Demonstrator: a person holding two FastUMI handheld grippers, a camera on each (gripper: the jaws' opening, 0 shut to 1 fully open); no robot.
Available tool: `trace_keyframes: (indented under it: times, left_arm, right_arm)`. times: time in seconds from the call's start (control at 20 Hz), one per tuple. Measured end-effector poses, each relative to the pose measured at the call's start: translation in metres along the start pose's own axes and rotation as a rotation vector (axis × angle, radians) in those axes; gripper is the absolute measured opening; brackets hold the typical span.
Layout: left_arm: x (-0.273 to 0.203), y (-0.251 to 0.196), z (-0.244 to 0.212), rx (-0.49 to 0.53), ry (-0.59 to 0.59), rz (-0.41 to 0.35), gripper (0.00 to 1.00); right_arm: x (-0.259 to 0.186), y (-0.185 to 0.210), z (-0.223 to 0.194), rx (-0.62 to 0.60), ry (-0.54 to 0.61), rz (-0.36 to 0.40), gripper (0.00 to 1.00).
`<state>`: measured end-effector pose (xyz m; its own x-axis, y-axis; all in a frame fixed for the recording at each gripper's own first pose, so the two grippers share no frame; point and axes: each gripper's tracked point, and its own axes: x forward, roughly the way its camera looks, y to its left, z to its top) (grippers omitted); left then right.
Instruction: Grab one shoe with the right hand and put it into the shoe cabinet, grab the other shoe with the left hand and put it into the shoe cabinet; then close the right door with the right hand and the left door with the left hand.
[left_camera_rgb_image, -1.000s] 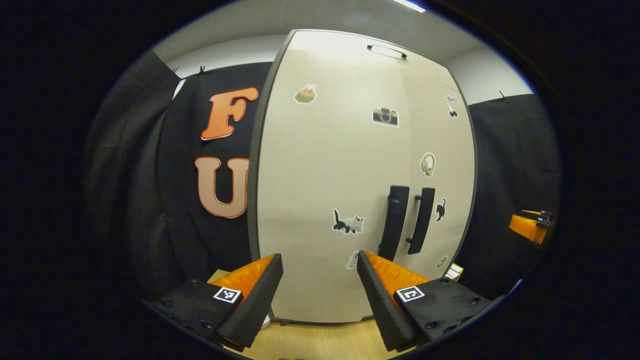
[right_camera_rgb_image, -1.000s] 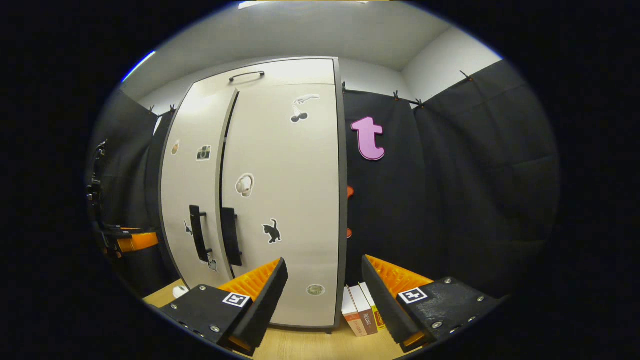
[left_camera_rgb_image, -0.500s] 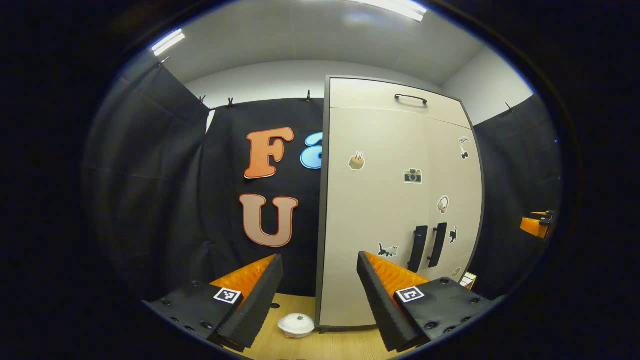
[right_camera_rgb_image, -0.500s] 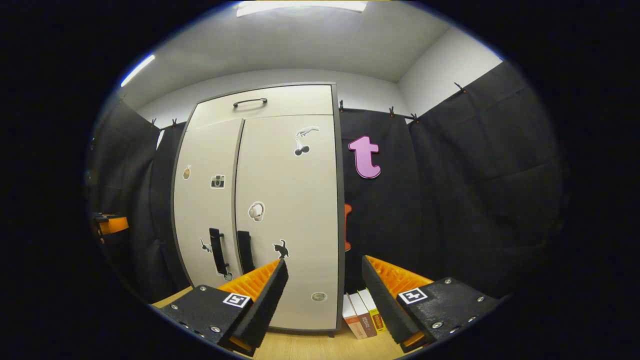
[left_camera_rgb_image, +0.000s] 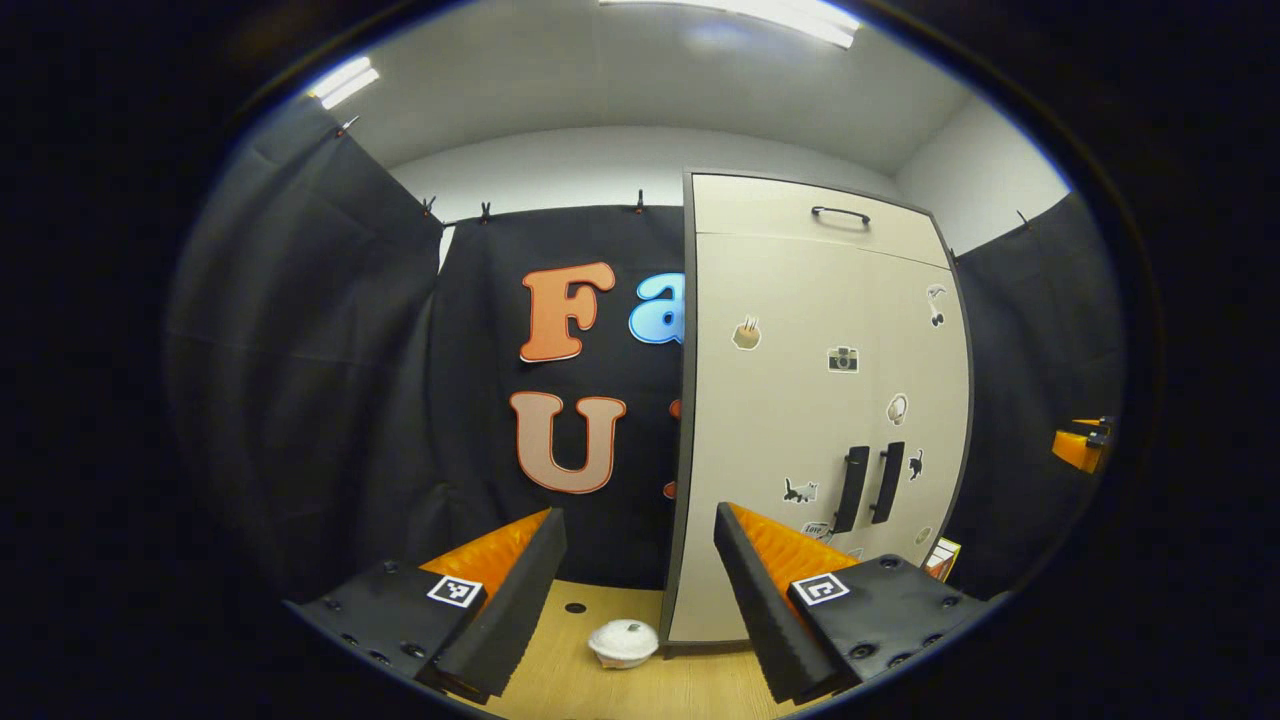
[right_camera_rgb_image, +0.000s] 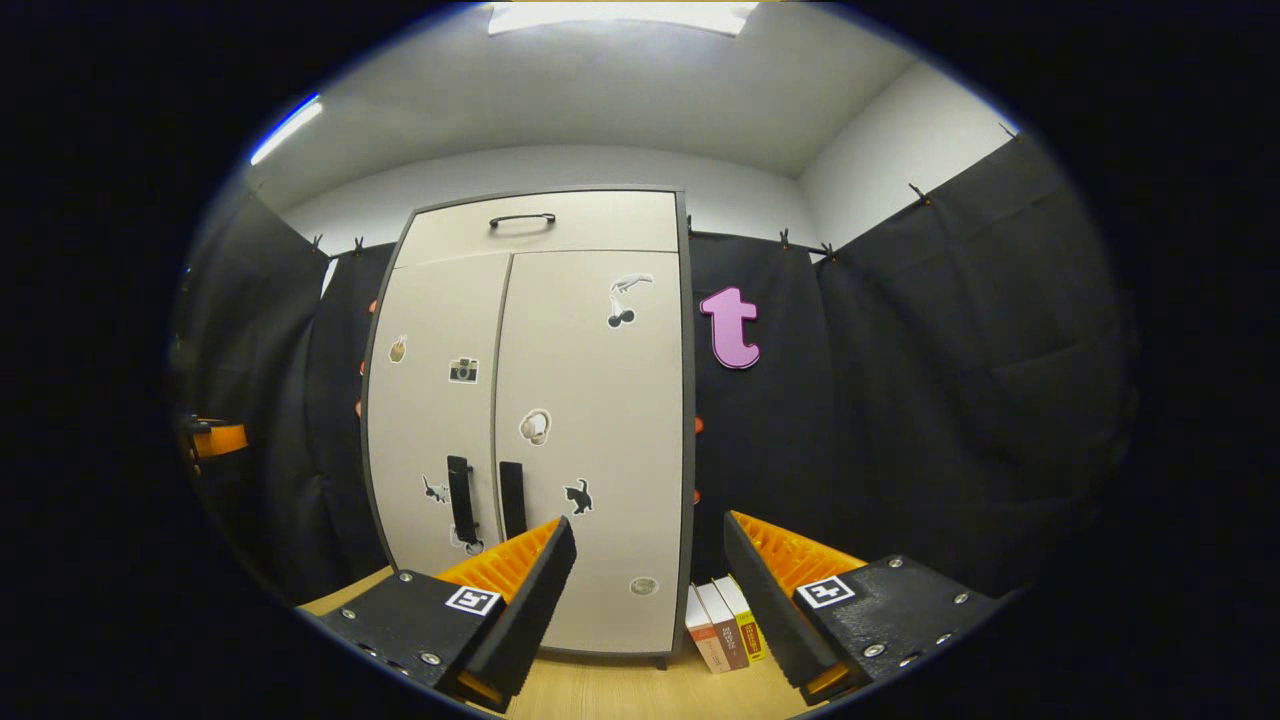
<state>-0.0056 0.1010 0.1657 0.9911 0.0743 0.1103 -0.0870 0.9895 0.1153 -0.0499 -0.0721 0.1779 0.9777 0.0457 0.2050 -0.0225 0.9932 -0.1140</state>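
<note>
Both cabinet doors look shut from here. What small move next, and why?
Probably just ease both grippers back and stop. The left door and right door sit flush, and the left gripper and right gripper are open, holding nothing.

I can read nothing: the spines of the upright books (right_camera_rgb_image: 725, 625) beside the cabinet are too small.
</note>
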Motion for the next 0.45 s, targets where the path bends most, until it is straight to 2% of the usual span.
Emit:
trace_keyframes:
  times: [0.45]
  left_arm:
    - [-0.0106,0.004,0.0025,-0.003,-0.002,-0.003,0.96]
  right_arm:
    - [-0.01,0.003,-0.0025,0.001,0.001,-0.001,0.92]
